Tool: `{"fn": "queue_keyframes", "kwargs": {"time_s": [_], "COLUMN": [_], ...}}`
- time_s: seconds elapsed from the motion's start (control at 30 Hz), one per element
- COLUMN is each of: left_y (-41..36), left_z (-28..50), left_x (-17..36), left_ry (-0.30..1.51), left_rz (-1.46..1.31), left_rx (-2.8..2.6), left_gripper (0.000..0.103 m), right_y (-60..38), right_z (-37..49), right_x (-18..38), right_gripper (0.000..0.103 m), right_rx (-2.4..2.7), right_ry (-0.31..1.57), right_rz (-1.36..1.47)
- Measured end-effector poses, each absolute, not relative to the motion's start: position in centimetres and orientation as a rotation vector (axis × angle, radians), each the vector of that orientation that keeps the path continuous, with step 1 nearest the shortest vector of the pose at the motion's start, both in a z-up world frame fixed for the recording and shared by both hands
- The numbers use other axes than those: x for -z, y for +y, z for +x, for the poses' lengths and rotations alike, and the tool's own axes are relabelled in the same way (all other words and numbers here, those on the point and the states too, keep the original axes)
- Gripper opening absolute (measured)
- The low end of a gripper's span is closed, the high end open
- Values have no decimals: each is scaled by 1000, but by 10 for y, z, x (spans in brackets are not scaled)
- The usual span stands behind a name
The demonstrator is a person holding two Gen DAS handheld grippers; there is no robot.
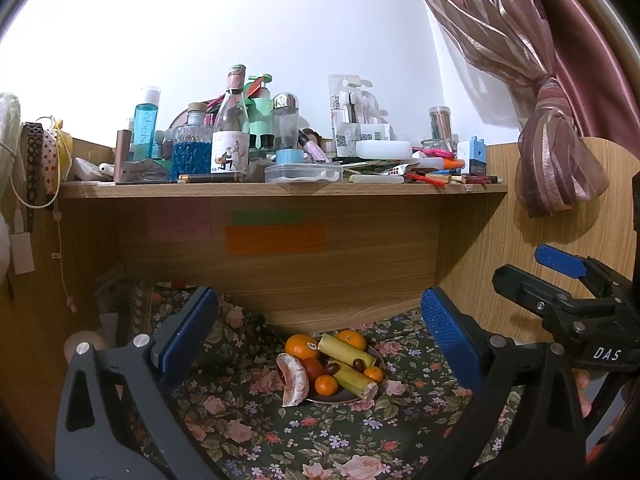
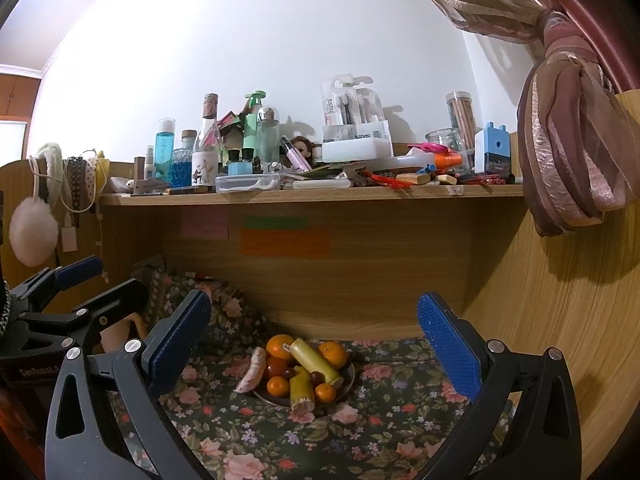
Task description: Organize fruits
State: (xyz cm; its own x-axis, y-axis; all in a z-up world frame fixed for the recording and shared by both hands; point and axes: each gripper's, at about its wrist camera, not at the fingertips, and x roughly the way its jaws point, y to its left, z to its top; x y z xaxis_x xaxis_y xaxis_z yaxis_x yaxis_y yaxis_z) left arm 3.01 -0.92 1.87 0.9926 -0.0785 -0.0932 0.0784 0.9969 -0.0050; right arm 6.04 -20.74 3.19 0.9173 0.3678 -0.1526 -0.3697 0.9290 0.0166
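Nearest me, the left gripper (image 1: 316, 336) has its blue pads spread wide with nothing between them, and the right gripper (image 2: 314, 334) is the same, jaws far apart and empty; each shows at the edge of the other's view, so I hold them side by side, both raised above the floral cloth (image 1: 304, 440) and aimed at the same spot. Past the fingertips, on the cloth, sits the plate (image 1: 344, 399), and every fruit I can see is on it or leaning against it: a peeled citrus half (image 1: 293, 379) props against the plate's left edge, two cut cane-like stalks (image 1: 347, 351) lie across the pile, a big orange (image 1: 302, 346) and a second one (image 1: 351, 339) sit at the back, small tangerines (image 1: 326, 385) at the front, and a few dark red fruits (image 1: 331, 368) are tucked in the middle. I see no loose fruit on the cloth away from the plate. I judge the gathering mostly done, or else not begun if the fruits are meant to go elsewhere; I cannot tell which. What may be left is seating the leaning half and the front stalk, which overhangs the rim in the right view. Beyond, the wooden back panel (image 1: 280, 276) carries coloured notes, and the shelf (image 1: 280, 190) above is crowded with bottles and stationery.
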Motion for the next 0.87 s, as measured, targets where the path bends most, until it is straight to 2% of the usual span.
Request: {"fn": "queue_keyframes", "kwargs": {"time_s": [0.87], "left_y": [-6], "left_z": [37], "left_x": [-12], "left_ry": [108], "left_rz": [-2], "left_rx": [90], "left_gripper": [103], "right_y": [-208], "right_z": [67], "right_x": [-31], "right_gripper": [103], "right_rx": [-387], "right_ry": [147], "right_rz": [-21]}}
